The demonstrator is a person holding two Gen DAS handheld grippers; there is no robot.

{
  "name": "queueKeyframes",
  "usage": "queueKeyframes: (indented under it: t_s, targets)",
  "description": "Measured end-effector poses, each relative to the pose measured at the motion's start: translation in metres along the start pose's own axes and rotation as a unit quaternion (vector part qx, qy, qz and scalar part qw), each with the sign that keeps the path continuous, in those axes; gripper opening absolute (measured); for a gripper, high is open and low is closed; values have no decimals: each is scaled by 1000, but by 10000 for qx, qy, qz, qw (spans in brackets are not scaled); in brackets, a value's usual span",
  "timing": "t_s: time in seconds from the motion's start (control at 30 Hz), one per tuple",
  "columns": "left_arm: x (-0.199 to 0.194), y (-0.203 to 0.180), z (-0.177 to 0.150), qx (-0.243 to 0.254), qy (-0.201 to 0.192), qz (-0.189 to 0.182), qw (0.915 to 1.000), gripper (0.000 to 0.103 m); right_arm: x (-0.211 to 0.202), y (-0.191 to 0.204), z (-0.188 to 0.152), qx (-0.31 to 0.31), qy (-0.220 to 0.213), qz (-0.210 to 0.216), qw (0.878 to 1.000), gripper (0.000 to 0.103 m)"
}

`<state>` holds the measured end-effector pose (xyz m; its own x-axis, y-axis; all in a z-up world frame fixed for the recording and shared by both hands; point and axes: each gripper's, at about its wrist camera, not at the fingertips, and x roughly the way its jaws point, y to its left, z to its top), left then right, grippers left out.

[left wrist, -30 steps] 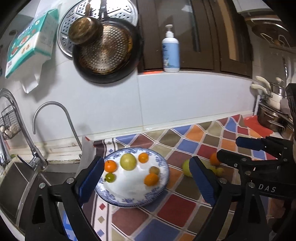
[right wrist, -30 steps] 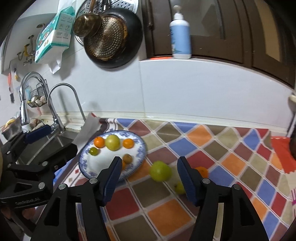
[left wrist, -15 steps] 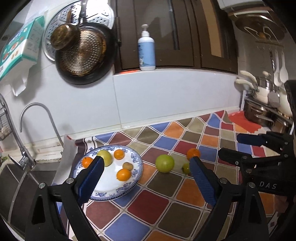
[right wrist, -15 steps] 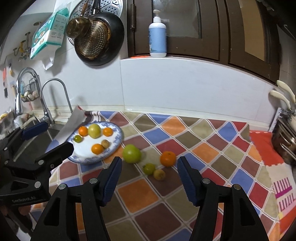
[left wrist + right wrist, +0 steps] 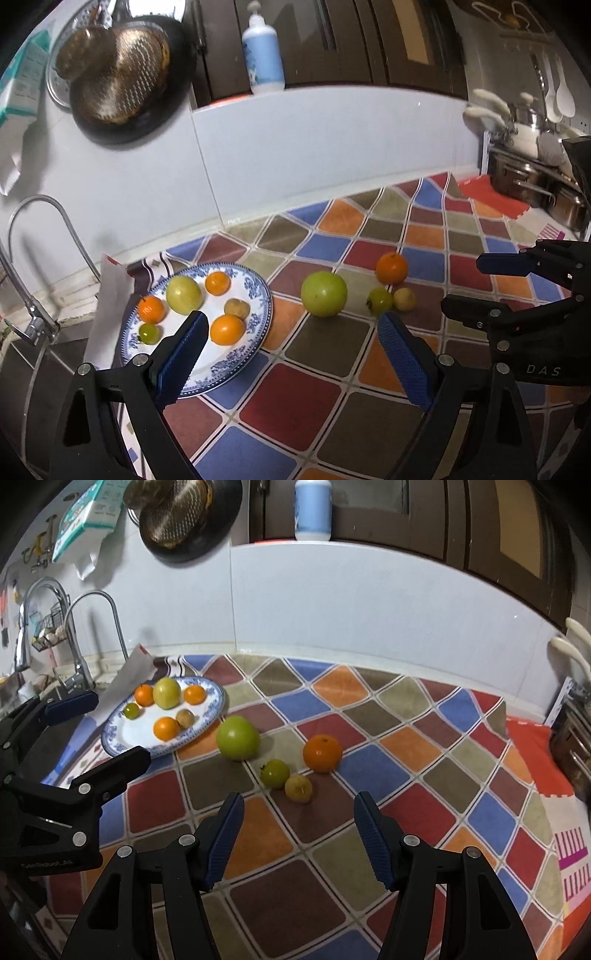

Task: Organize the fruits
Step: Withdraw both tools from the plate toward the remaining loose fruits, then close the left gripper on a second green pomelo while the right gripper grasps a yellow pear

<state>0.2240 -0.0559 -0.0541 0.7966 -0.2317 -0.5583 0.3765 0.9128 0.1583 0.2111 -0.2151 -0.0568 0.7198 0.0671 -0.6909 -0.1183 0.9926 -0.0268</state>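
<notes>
A home kitchen — a pan [image 5: 122,85] hangs on the tiled wall [image 5: 332,158], a tap [image 5: 98,627] arches over the sink, pots [image 5: 532,184] sit stacked beside the counter.

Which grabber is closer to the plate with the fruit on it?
Left. The left gripper hangs at the plate's near edge, one finger in front of it. The right gripper is off to the plate's right, facing the loose fruits on the cloth.
</notes>
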Motion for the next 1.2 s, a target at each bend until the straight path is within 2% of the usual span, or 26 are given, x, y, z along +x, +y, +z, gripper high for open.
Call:
queueKeyframes:
  t_s: [0.27,0.67,1.2]
  targets:
    - [45,1,-3,133,355,-147,9992,94,38,-6,-2,90,312,97,9994,57]
    - [91,-1,12,251,488,-444,9975,91,73,-15,-2,321,538,289,9976,47]
    - [125,-11,18,319,754,-884,9927,53,96,-20,2,525,660,615,9945,30]
